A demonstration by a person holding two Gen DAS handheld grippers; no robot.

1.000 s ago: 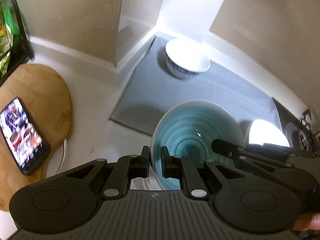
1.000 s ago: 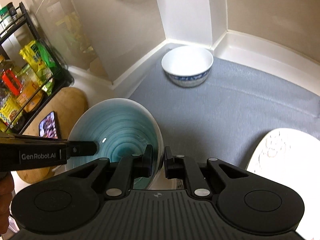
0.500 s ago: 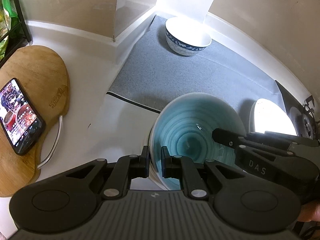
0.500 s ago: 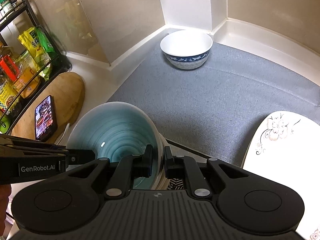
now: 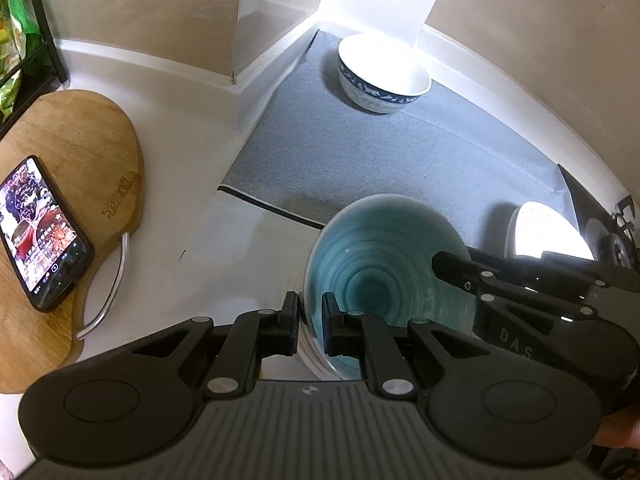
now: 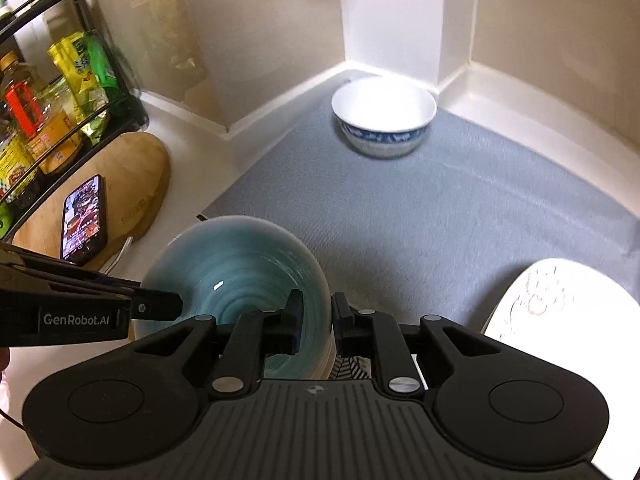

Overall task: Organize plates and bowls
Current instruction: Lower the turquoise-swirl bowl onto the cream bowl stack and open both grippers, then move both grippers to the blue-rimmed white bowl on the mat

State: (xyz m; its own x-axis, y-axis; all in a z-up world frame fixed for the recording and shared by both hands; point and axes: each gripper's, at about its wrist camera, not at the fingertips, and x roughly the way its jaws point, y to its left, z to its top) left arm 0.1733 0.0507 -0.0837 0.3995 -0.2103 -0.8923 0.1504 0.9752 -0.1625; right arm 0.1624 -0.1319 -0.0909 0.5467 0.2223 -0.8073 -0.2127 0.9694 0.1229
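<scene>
A teal bowl [image 5: 384, 276] with a white outside is held between both grippers near the front edge of the grey mat [image 5: 400, 160]. My left gripper [image 5: 311, 322] is shut on its left rim. My right gripper [image 6: 316, 320] is shut on its right rim; the bowl also shows in the right wrist view [image 6: 236, 276]. A white bowl with a blue band [image 5: 382, 74] stands at the mat's far corner, also seen in the right wrist view [image 6: 382, 120]. A white flowered plate [image 6: 560, 304] lies on the mat's right side, also seen in the left wrist view [image 5: 544, 232].
A wooden cutting board [image 5: 76, 168] with a lit phone [image 5: 40, 228] lies on the white counter at the left. A black rack [image 6: 44, 92] with bottles and packets stands behind it. Walls close the far corner. A stove burner [image 5: 616, 236] sits far right.
Both grippers have drawn back with the teal bowl, from over the mat to its front edge. The white bowl now looks farther away.
</scene>
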